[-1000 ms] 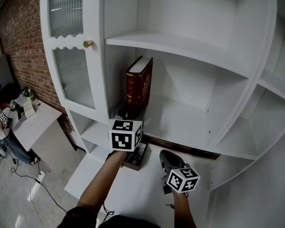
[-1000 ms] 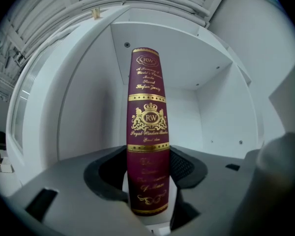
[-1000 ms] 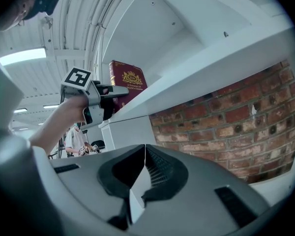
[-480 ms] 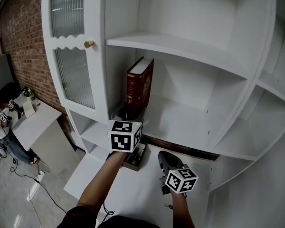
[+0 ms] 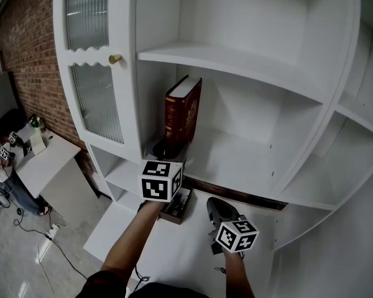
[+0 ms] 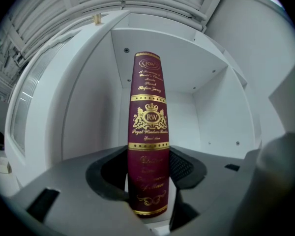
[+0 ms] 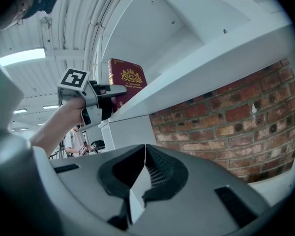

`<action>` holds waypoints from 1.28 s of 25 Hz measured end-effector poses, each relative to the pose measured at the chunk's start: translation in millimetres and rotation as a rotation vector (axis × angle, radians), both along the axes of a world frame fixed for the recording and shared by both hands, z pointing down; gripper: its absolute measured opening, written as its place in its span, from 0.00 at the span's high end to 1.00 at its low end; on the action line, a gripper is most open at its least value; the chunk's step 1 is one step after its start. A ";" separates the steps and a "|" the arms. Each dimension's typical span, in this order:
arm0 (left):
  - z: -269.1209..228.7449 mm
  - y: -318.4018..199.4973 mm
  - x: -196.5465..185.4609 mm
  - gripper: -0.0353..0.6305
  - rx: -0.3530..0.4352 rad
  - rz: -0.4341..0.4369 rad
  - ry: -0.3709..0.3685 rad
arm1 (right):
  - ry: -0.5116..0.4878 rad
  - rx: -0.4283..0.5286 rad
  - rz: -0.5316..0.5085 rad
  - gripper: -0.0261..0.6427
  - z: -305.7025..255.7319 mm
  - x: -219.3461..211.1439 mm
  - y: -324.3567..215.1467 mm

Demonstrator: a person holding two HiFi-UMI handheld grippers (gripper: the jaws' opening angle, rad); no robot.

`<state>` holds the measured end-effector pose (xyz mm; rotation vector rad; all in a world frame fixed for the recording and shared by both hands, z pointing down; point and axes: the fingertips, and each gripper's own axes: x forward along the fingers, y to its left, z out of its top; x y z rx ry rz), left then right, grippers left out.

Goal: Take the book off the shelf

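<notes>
- Little has shifted since a second ago: in the head view the left gripper (image 5: 169, 149) sits at the foot of the dark red hardback book with gold tooling (image 5: 181, 113), and its jaws have just been drawing in on it. The book stands where it did, upright on the middle board of the white wooden shelf unit (image 5: 236, 160), close to the left wall of its bay. I judge the grip just made and the lift-out not yet begun.
- The same view shows the right gripper (image 5: 214, 203) lower down and well apart from the book, idle.
- The left gripper view gives what the head view cannot: the book (image 6: 148, 117) fills the gap of the left gripper (image 6: 148, 173), with the dark pads lying against both covers near the bottom of the spine, so it is clasping the book.
- The right gripper view shows the right gripper (image 7: 145, 154) clenched on nothing, its tips meeting. It alone shows the red brick wall (image 7: 226, 117) under the shelf board, and from the side the left gripper (image 7: 119, 90) at the book (image 7: 130, 77).
</notes>
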<state>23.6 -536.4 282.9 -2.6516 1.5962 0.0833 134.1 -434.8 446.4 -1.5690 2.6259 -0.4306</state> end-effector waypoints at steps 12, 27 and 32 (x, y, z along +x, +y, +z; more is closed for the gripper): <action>-4.9 13.8 -0.4 0.60 0.017 0.020 0.031 | 0.011 0.010 -0.008 0.93 -4.5 -3.0 4.6; -8.7 53.3 -13.9 0.60 0.046 0.056 0.051 | 0.050 0.059 -0.013 0.93 -29.3 -14.3 25.1; -9.6 76.0 -25.4 0.60 0.066 0.060 0.061 | 0.068 0.077 -0.016 0.93 -37.8 -24.6 33.5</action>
